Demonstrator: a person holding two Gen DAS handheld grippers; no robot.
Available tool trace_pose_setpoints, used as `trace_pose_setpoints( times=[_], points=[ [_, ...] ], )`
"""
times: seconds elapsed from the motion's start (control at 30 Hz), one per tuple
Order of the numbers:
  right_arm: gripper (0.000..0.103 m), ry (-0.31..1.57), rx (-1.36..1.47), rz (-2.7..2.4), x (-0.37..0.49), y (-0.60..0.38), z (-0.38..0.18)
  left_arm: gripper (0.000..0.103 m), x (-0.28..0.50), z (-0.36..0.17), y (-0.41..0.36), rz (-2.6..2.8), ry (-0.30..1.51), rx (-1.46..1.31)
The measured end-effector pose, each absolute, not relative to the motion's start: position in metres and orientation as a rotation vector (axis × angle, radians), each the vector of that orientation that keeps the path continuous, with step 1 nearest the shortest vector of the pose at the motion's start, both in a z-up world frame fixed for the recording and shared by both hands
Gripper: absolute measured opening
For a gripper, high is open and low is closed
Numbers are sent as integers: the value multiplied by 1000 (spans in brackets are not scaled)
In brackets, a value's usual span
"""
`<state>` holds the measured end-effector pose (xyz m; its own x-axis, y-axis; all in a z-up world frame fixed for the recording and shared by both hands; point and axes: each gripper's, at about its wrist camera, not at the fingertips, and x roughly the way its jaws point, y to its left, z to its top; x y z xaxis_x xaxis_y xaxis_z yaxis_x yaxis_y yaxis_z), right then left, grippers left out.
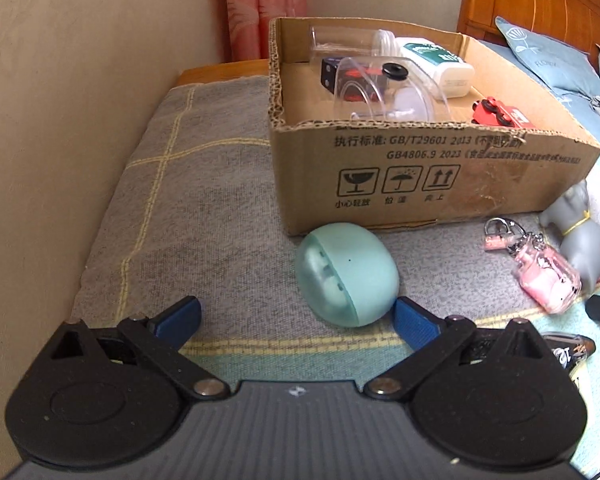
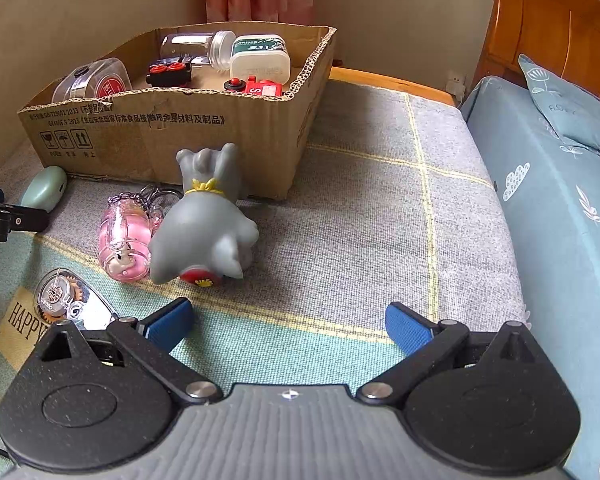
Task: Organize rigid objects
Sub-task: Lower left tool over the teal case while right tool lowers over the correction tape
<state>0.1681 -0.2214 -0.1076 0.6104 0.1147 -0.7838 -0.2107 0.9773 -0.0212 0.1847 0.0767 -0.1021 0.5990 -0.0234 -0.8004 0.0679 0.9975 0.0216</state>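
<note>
- Between my left claw's (image 1: 298, 314) spread blue pads lies the smooth mint-green egg-shaped plastic case (image 1: 346, 274), on the grey woven blanket (image 1: 204, 200) just before the front wall of the open brown cardboard box (image 1: 420, 176). My right-hand pad looks to be touching or nearly touching its side; my left-hand pad stands well apart from it.
- Both my claws are wide and carry nothing. My right claw (image 2: 288, 322) hovers over bare blanket, with the grey rubbery animal figure wearing a yellow collar (image 2: 204, 224) ahead and to its left.
- Beside that figure lies a pink translucent bottle-shaped keychain (image 2: 124, 240), touching it, and nearer me a clear plastic correction-tape dispenser (image 2: 70, 304).
- Inside the box already sit a clear glass jar with a screw top (image 2: 198, 48), a white and green rectangular tub (image 2: 260, 60), a clear dome-lidded container (image 1: 376, 84) and a small red toy vehicle (image 1: 500, 114).
- I judge the sorting partly done: four loose things wait outside.
- The step in hand seems to be taking the mint case. Next I should shift right to centre it, close gently on its rounded flanks, which may slip, then lift it over the box wall.
</note>
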Motion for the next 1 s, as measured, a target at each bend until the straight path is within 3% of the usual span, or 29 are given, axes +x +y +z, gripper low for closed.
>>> trace_pose_setpoints(
  times=[0.37,0.53,1.0],
  points=[
    [103,892,-114,187,168,-221,-107,97,201,-102,53,-51,904,36],
    [103,886,-114,188,168,-221,-107,88,198,-100,59,-25,894,27],
    [103,920,-124,248,151,-221,-98,77,194,-99,76,-22,888,1]
  ],
)
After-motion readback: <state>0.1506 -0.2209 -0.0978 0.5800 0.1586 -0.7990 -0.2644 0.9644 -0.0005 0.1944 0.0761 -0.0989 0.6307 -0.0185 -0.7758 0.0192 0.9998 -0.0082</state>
